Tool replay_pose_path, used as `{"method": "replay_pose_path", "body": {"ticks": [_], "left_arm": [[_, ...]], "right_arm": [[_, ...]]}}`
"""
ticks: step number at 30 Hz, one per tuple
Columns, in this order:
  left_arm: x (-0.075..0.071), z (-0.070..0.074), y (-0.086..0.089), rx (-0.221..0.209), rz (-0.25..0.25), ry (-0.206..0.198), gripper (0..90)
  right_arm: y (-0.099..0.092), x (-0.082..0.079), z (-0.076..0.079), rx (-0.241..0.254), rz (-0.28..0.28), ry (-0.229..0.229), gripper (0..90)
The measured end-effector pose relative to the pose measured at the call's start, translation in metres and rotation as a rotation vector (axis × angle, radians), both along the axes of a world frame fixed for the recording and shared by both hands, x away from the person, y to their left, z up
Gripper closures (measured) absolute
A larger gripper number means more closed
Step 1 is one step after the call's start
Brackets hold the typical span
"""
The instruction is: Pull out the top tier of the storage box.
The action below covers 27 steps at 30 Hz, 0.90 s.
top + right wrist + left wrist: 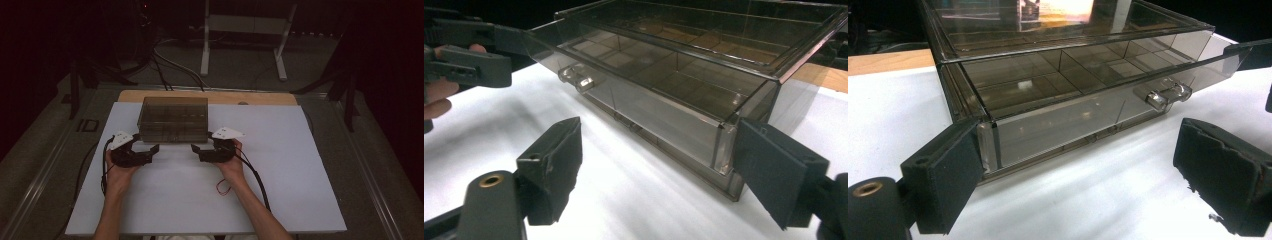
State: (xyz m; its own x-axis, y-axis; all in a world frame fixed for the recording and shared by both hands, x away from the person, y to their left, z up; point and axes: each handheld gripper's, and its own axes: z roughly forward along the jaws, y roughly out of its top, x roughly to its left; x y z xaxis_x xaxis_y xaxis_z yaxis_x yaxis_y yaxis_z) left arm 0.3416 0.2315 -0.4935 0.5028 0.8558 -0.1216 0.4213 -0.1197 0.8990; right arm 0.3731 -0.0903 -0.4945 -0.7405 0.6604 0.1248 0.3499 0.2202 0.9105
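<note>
Flanking smoked clear box (173, 119) on white board (280, 190): left gripper (150, 151) wide, one jaw at front corner; right gripper (199, 151) wide, likewise; nothing held

Dim room, grey floor (45, 135), white frame stand (245, 30) and dark cables (165, 65) beyond the table (300, 165).

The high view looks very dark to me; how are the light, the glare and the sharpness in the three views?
High view: dim and soft, surroundings nearly black, white board grey. Left gripper view: brighter, a bright reflection on the smoked drawer box top, near jaw pads blurred. Right gripper view: white board glares, the drawer knob glints, nearest jaw parts soft.
</note>
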Motion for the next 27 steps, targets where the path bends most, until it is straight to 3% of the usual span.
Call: {"method": "replay_pose_path", "body": {"ticks": [7, 13, 17, 27], "left_arm": [[-0.002, 0.001, 0.004, 0.003, 0.001, 0.007, 13.6], [-0.003, 0.002, 0.003, 0.021, 0.022, 0.000, 18.7], [-0.004, 0.002, 0.007, 0.027, 0.047, -0.008, 29.8], [-0.007, 0.003, 0.011, 0.049, 0.089, -0.020, 49.0]], "right_arm": [[-0.001, -0.001, 0.000, -0.009, -0.010, -0.003, 25.8], [-0.003, -0.004, 0.001, -0.020, -0.045, -0.011, 39.9], [-0.006, -0.004, 0.002, -0.028, -0.061, -0.016, 53.0], [-0.008, -0.007, 0.002, -0.039, -0.091, -0.032, 67.2]]}}
